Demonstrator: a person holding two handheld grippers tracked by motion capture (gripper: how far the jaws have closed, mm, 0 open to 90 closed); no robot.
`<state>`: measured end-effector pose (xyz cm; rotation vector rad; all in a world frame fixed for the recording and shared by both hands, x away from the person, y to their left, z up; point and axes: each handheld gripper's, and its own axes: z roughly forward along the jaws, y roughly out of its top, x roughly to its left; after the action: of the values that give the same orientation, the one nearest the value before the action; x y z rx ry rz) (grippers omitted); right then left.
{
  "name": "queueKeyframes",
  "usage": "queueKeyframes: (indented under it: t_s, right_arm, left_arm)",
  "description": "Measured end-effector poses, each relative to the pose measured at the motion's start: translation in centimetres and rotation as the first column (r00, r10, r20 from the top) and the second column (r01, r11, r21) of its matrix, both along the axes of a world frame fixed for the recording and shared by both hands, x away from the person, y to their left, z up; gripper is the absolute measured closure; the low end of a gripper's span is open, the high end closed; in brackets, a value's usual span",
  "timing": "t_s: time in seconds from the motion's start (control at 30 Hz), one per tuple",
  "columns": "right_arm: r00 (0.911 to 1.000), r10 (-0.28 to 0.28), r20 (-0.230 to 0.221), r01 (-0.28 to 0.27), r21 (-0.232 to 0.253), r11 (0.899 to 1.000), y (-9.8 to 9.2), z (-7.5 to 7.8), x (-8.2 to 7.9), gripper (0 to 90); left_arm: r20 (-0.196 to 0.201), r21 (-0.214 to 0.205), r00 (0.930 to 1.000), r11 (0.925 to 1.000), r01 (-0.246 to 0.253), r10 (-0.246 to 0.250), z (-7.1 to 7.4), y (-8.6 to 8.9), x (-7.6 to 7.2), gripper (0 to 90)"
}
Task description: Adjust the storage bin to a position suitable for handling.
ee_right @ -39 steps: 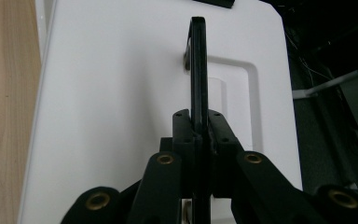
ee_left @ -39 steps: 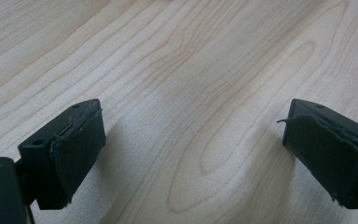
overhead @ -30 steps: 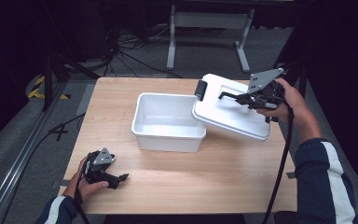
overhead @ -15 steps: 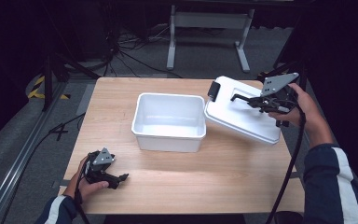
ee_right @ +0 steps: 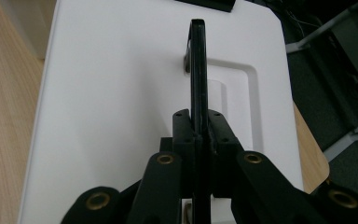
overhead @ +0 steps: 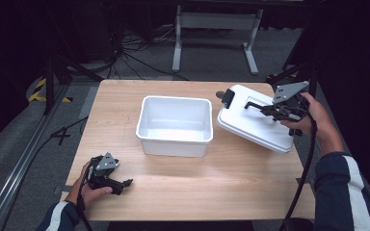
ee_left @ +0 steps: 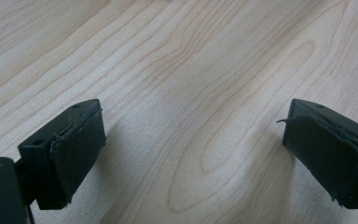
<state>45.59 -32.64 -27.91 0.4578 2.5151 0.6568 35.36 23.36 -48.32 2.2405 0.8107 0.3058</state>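
Observation:
A white rectangular bin (overhead: 174, 126) stands open and empty at the middle of the wooden table (overhead: 183, 192). To its right a white lid (overhead: 254, 124) with a black latch (overhead: 228, 97) hangs tilted just above the table's right side. My right gripper (overhead: 270, 109) is shut on the lid's black handle (ee_right: 197, 65), which runs upright between the jaws in the right gripper view. My left gripper (overhead: 124, 183) rests at the table's front left, open, with bare wood between its pads (ee_left: 77, 149).
The table's right edge lies under the lid (ee_right: 121, 107). Beyond the far edge stand a metal frame (overhead: 214, 21) and cables (overhead: 125, 53) on the grey floor. A rail (overhead: 19, 163) runs along the left.
My right gripper has carried the lid rightward, off the bin's right rim, and lower toward the table's right side. The left gripper has stayed still.

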Motion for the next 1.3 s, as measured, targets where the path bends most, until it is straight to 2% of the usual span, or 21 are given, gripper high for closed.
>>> queueKeyframes:
  t_s: [0.43,0.87,1.3]
  right_arm:
    - [0.9981,-0.041,-0.047,0.041,-0.011,0.999,-0.2,-3.2,1.6,84.5]
    - [0.9925,-0.048,-0.112,0.046,-0.027,0.999,0.7,-6.9,3.3,84.4]
    - [0.9867,-0.067,-0.148,0.064,-0.026,0.998,0.6,-8.8,4.0,84.4]
  left_arm:
    - [0.000,0.001,1.0000,1.0000,0.001,-0.001,0.0,0.0,0.0,6.2]
    - [0.000,0.001,1.0000,1.0000,0.001,-0.001,0.0,0.0,0.0,6.2]
    - [0.000,0.002,1.0000,1.0000,0.001,-0.001,0.0,0.0,0.0,6.2]
